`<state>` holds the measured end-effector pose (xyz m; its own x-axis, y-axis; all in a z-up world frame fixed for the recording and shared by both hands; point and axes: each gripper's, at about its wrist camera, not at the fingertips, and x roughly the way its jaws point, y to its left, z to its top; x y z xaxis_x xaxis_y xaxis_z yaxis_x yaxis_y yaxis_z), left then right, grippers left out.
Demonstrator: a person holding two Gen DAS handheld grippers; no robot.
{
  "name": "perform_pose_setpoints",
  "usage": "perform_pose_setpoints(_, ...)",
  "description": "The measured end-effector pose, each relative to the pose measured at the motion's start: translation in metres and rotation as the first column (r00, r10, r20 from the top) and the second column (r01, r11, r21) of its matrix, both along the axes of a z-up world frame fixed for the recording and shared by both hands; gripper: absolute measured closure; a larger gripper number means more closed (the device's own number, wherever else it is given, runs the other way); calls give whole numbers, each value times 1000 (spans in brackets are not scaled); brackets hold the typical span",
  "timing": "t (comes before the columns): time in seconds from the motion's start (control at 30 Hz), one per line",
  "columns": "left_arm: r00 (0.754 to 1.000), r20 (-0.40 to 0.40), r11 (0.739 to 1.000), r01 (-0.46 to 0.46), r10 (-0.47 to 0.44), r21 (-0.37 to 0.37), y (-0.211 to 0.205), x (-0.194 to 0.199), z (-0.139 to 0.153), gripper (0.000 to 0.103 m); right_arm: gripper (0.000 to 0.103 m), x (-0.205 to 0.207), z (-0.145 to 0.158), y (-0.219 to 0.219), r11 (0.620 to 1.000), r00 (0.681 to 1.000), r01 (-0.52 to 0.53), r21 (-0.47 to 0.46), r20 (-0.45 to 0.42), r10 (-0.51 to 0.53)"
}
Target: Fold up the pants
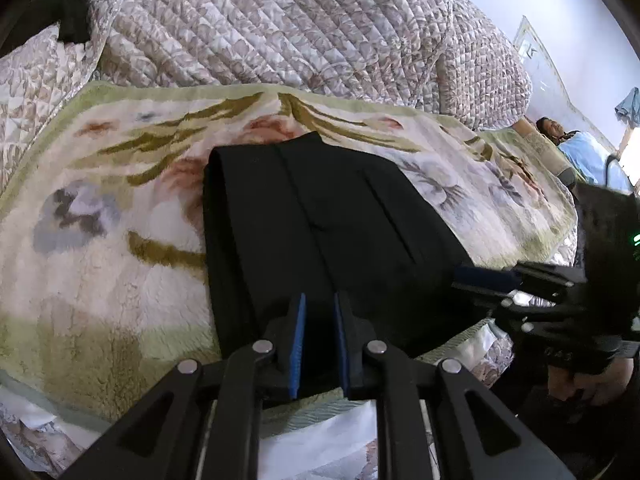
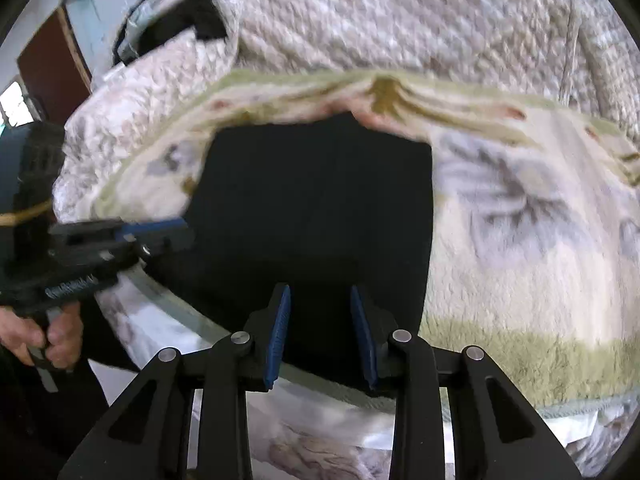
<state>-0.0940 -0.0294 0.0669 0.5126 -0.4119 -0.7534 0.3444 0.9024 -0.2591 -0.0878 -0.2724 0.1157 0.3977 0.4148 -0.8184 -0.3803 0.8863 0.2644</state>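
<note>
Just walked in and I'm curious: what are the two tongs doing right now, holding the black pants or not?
Left tongs: slightly open, nothing gripped; the black pants lie beneath.
Right tongs: open, holding nothing.

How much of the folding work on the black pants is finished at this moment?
Mostly done: the black fabric pants lie as a compact folded rectangle on the floral fleece blanket. Nothing is in hand: the left hand-held gripper and the right hand-held gripper show only a gap between their pads. Possibly one more fold remains.
</note>
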Motion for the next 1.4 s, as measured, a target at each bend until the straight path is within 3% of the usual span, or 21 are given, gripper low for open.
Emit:
perform_pose_setpoints(0.13, 1000, 4, 1000, -8, 7, 21, 1, 8, 1, 86, 72, 13, 12, -4, 999, 1000, 22, 25, 15, -22)
perform_pose_setpoints(0.37, 999, 32, 997, -17, 14, 69, -3, 60, 19, 86, 72, 67, 22, -3, 998, 999, 44, 44, 29, -45)
perform_pose_setpoints(0.43, 999, 35, 998, -16, 14, 57, -4, 79, 22, 86, 78, 80, 22, 1, 998, 999, 36, 44, 35, -37)
perform_pose_setpoints(0.57, 1000, 11, 999, -24, 24, 46, -6, 104, 14, 86, 89, 111, 5, 7, 999, 999, 39, 32, -9, -38)
perform_pose_setpoints(0.67, 1000, -7, 998, -15, 16, 58, -10, 110, 0, 86, 90, 122, -16, 8, 998, 997, 56, 2, -57, -56)
perform_pose_setpoints(0.9, 1000, -3, 1000, -21, 21, 5, -4, 112, -3, 86, 92, 121, -20, -4, 992, 993, 110, 60, -57, -106)
perform_pose_setpoints(1.07, 999, 27, 999, -28, 27, 34, -5, 104, 4, 84, 89, 114, -8, -4, 992, 993, 116, 42, -15, -115)
perform_pose_setpoints(1.17, 998, 45, 998, -44, 42, 45, -4, 97, 10, 76, 77, 105, 4, -5, 992, 992, 121, 30, 26, -122)
perform_pose_setpoints(1.4, 996, 53, 996, -70, 67, 50, 1, 76, 17, 71, 76, 85, 23, -3, 995, 992, 95, 14, 82, -96)
